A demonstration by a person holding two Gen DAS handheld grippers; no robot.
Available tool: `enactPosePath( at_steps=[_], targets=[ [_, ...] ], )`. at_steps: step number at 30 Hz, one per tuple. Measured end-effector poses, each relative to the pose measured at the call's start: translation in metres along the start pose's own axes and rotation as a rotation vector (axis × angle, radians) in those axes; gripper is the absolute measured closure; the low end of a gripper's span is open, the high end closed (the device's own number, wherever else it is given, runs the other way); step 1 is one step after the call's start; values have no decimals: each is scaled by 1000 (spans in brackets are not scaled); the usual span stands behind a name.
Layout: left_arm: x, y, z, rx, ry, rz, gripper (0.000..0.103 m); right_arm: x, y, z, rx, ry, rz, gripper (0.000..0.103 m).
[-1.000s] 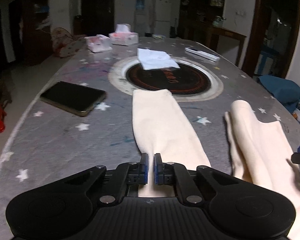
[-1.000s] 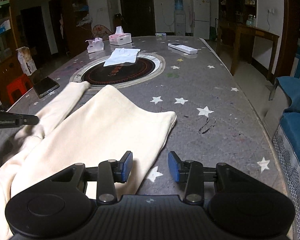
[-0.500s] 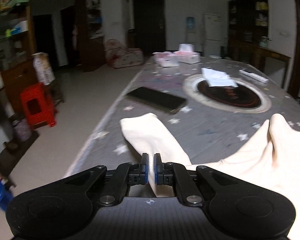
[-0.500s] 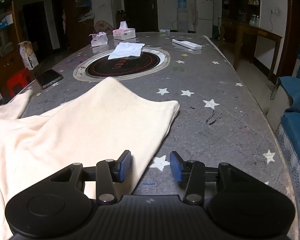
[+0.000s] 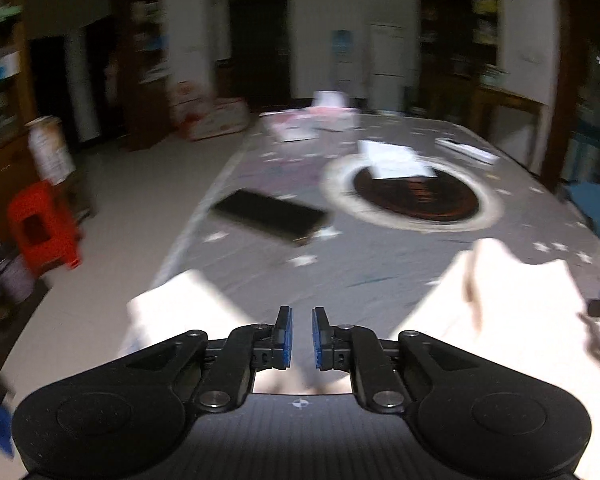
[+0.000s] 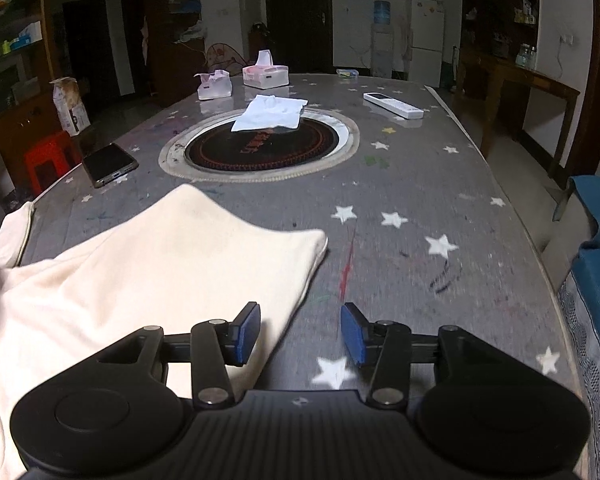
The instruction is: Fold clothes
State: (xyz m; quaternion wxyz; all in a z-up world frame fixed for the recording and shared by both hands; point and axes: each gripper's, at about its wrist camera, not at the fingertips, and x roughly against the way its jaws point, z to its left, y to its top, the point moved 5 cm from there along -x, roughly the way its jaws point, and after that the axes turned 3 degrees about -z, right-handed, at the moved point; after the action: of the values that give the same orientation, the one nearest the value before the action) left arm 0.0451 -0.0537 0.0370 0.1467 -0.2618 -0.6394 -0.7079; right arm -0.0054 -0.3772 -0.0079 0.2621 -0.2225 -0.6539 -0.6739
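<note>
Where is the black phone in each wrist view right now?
Left wrist: the black phone lies left of centre, blurred, near the table's left edge.
Right wrist: the phone lies at the left, beyond the cream garment.
Shared landmark: the round dark inset, just right of the phone in both.

- My cream garment (image 6: 148, 280) is soft matt cloth.
- The table (image 6: 440, 184) looks smooth, faintly glossy.
- The phone (image 6: 110, 164) is glossy.
- My right gripper (image 6: 300, 334) is matt black plastic.
</note>
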Motion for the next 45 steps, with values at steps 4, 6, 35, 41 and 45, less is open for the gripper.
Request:
enactPosePath(
  at_steps=[4,6,35,41,45],
  targets=[
    [-34,12,-39,-79,-106,35,91,-9,8,-5,-12,1,4,59],
    [-53,15,-56,-113,-157,63,89,-13,10,-9,-20,3,6,59],
    [-129,49,-41,-132,-88,15,99,-71,62,-14,77,-32,-31,101],
    [-152,34,-19,-92,-18,89,96,-90,63,-21,79,-75,12,97],
    [-135,29,-12,-84,-33,76,87,-76,55,-24,45,-37,14,86]
  ],
)
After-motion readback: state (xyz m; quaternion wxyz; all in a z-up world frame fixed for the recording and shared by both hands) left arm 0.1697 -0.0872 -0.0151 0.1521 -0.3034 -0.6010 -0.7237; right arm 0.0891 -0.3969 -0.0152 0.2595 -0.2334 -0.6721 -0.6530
